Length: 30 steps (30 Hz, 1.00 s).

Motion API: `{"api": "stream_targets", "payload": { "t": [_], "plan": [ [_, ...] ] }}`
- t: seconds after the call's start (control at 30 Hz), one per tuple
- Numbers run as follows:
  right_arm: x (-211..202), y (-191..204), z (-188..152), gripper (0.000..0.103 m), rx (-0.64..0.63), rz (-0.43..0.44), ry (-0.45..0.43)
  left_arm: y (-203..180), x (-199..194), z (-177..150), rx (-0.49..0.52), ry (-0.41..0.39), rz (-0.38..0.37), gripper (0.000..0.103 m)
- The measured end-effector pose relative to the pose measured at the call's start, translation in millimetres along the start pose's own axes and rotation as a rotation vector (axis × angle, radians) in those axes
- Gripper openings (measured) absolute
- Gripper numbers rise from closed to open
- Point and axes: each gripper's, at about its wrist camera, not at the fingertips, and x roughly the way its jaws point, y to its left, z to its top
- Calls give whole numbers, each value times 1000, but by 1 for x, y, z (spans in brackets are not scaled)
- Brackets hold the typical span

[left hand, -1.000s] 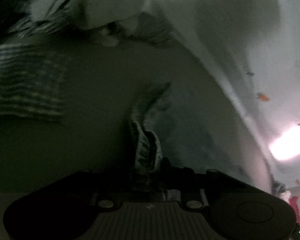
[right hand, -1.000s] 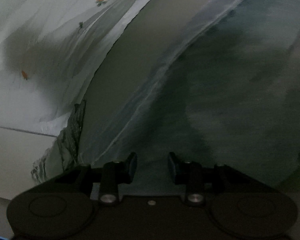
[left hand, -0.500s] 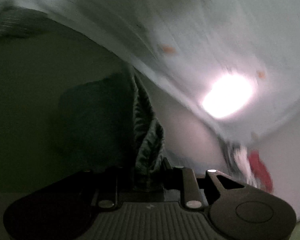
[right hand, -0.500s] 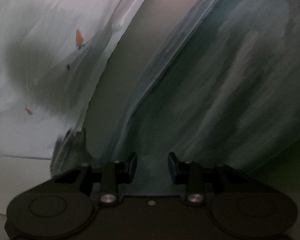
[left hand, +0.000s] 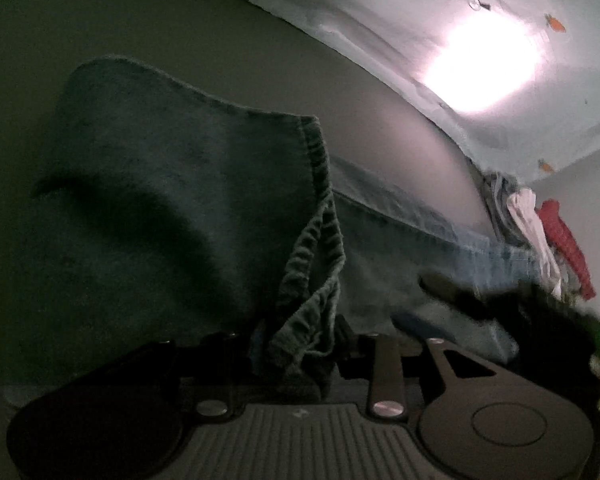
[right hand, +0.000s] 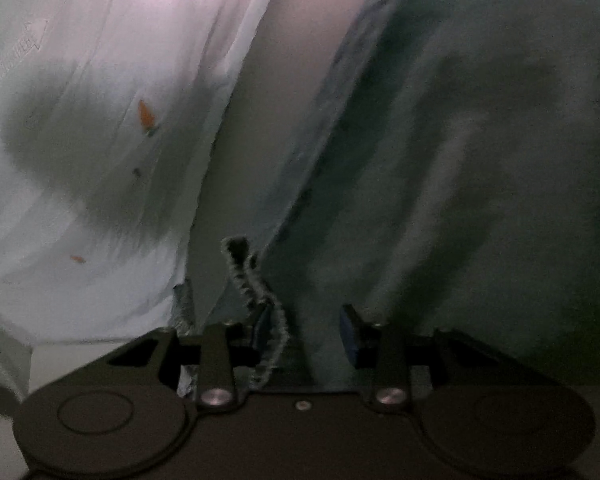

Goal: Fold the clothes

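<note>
garment (left hand: 172, 184): matt teal knit cloth, ribbed hem | sheet (right hand: 80, 200): smooth white printed cloth

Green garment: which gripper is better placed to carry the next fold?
Left. The left gripper is shut on the green garment at its ribbed hem; the right gripper is open, gripping nothing.

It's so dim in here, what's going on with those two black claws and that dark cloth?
A person is folding laundry using two hand-held claws. The left claw is pinched shut on a bunched hem of a dark green garment, holding it up. The right claw is open, with the same cloth draped between its fingers. A white sheet with small orange prints lies behind, and more clothes are heaped nearby.
</note>
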Motion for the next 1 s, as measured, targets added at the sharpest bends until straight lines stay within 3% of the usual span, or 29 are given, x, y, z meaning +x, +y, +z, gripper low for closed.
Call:
{"api": "stream_targets", "payload": {
  "t": [0.17,0.27,0.47,0.5,0.53,0.6,0.67,0.77,0.9,1.0],
  "plan": [
    [53,31,6,44,-157,-21,106,-3,0,0,39,11,-2,37],
    [77,41,4,43,-231,-54,148,6,-3,-1,7,10,-32,37],
    [97,52,-4,47,-304,-15,188,13,-2,-1,-76,-4,-60,37],
    [98,52,-4,39,-314,-11,192,12,-2,0,-77,-3,-57,37],
    [100,51,-4,22,-315,-15,195,11,-2,0,-77,-3,-52,38],
    [102,48,-2,13,-315,-27,200,8,-2,2,-74,4,-44,38],
    [97,50,-1,11,-342,-8,199,4,-9,6,-57,5,-48,38],
    [80,59,0,10,-423,29,184,-2,-31,11,-37,-43,-92,43],
    [49,72,9,10,-541,35,126,3,-71,20,-105,-195,-130,55],
    [28,61,29,10,-499,29,68,12,-86,24,-178,-290,-125,59]
  ]
}}
